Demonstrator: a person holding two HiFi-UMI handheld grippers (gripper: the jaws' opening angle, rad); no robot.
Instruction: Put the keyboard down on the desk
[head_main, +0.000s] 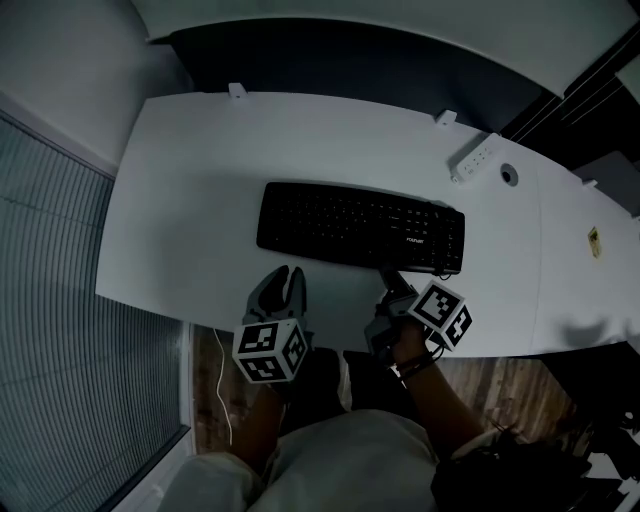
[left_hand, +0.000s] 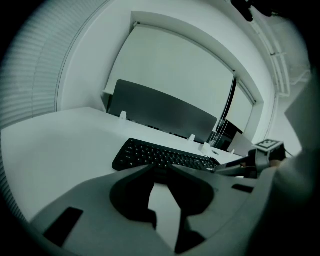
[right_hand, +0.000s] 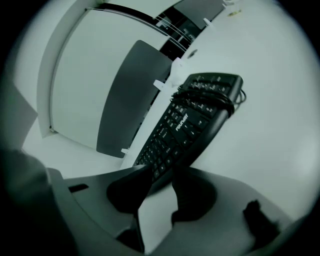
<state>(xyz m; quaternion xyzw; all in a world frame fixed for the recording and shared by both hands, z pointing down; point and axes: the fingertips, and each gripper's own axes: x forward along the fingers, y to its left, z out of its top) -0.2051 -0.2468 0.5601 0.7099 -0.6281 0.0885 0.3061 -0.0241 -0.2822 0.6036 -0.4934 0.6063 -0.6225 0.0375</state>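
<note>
A black keyboard (head_main: 360, 228) lies flat on the white desk (head_main: 190, 190), near its front edge. My right gripper (head_main: 392, 282) is shut on the keyboard's front right edge; in the right gripper view the keyboard (right_hand: 192, 117) runs between the two jaws of that gripper (right_hand: 161, 176), with its cable (right_hand: 207, 97) bundled on top. My left gripper (head_main: 289, 276) sits just short of the keyboard's front left edge, jaws apart. In the left gripper view the gripper (left_hand: 162, 171) holds nothing and the keyboard (left_hand: 160, 155) lies just beyond its tips.
A white power strip (head_main: 475, 157) and a round cable hole (head_main: 509, 174) sit at the desk's back right. A dark partition (head_main: 350, 60) stands behind the desk. A thin white cable (head_main: 222, 385) hangs below the front edge, above wooden floor.
</note>
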